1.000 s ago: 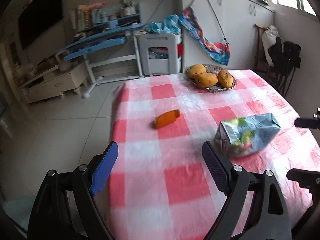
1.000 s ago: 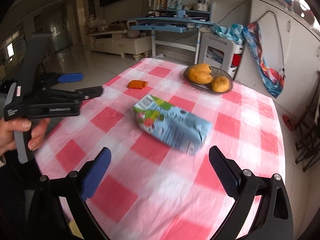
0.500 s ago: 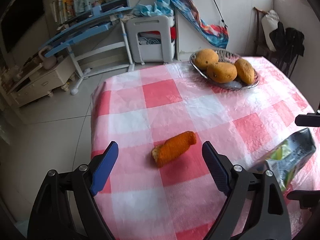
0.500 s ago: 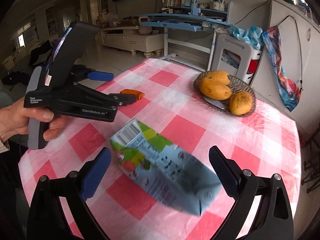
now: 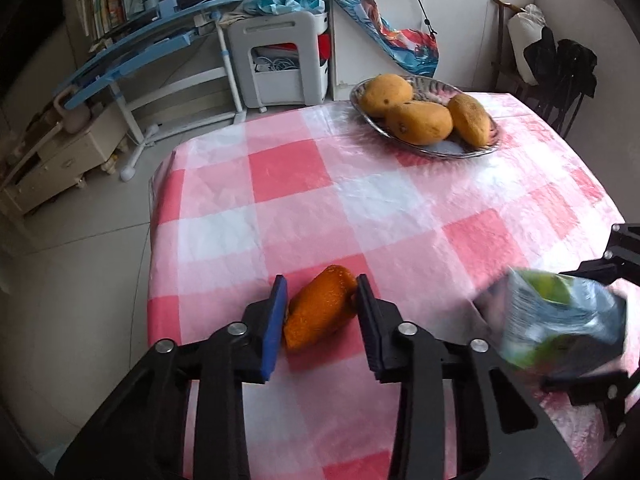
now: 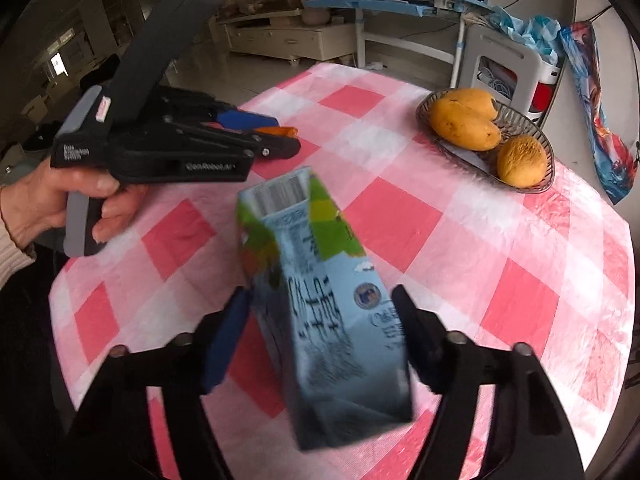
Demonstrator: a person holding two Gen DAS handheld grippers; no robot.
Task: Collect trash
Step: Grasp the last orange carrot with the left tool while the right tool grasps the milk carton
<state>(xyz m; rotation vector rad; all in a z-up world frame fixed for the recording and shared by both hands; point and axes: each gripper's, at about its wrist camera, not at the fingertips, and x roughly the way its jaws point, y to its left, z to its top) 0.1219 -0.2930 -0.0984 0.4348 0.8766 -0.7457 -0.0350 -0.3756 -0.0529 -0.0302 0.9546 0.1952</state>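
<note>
Black tongs [image 5: 322, 312], blue pads, seemingly.

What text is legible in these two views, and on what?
"GenRobot.AI", partly blurred: side of the left gripper body.
"Data Acquisition System", small, only roughly readable: rear of that body.
Barcode, digits unreadable: end of the carton between the right gripper pads.
Large printed characters and a round seal on the carton's side: too blurred to read.
Book spines on the shelf: too small.

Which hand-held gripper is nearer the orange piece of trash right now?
Left. The left hand-held gripper has just closed its jaws around the orange piece. The right hand-held gripper, off to its side, has closed on the carton.
</note>
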